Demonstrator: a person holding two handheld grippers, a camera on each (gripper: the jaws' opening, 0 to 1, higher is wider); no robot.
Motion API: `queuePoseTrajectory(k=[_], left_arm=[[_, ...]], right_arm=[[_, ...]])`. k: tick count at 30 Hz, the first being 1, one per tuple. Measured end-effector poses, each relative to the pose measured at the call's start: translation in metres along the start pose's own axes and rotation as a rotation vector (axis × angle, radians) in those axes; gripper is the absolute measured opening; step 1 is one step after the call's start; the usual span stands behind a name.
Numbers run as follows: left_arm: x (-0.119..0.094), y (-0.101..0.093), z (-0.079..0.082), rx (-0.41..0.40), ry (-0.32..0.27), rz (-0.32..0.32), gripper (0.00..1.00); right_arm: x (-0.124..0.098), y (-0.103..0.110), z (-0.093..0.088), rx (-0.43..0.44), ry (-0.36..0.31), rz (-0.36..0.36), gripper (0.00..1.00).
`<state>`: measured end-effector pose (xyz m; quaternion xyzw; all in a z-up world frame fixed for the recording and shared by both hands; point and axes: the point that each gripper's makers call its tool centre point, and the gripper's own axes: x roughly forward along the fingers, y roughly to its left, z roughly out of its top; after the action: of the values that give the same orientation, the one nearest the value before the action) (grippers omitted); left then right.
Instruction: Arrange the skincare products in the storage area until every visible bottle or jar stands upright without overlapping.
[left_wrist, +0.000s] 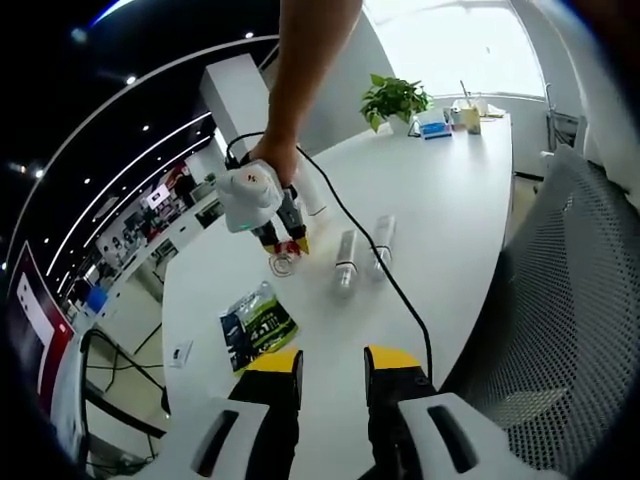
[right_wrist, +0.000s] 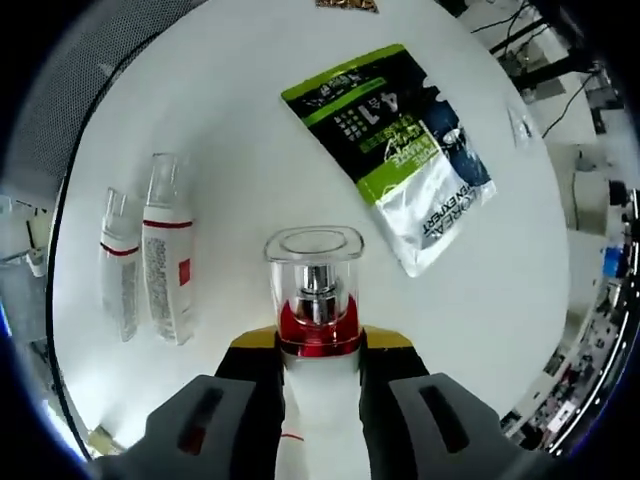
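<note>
Right gripper clamped on pump bottle, clear cap sticking out past the jaws (over the white table). Two tubes lie flat side by side, sachet well apart. Left gripper jaws parted, apparently gripping nothing.

left gripper view wide across table, right gripper view close, straight down, sharing sachet

The right gripper has its jaws clamped on a white pump bottle, clear square cap and red collar pointing forward over the white table. Two slim tubes lie side by side to the left. A green-and-silver sachet lies flat beyond, to the right.
</note>
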<state>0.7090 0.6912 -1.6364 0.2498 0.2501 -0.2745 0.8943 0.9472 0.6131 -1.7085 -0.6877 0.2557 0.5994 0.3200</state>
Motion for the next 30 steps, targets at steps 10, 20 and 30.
queuePoseTrajectory(k=[10, 20, 30], left_arm=[[0.0, -0.001, 0.001, 0.008, -0.003, -0.005, 0.25], [0.0, -0.005, 0.002, 0.025, -0.01, -0.017, 0.25], [-0.001, -0.006, 0.003, 0.033, -0.014, -0.023, 0.25]], right_arm=[[-0.026, -0.011, 0.019, 0.135, -0.115, -0.09, 0.24], [-0.049, -0.009, 0.025, 0.255, -0.203, -0.14, 0.24], [-0.064, -0.011, 0.023, 0.377, -0.266, -0.177, 0.24]])
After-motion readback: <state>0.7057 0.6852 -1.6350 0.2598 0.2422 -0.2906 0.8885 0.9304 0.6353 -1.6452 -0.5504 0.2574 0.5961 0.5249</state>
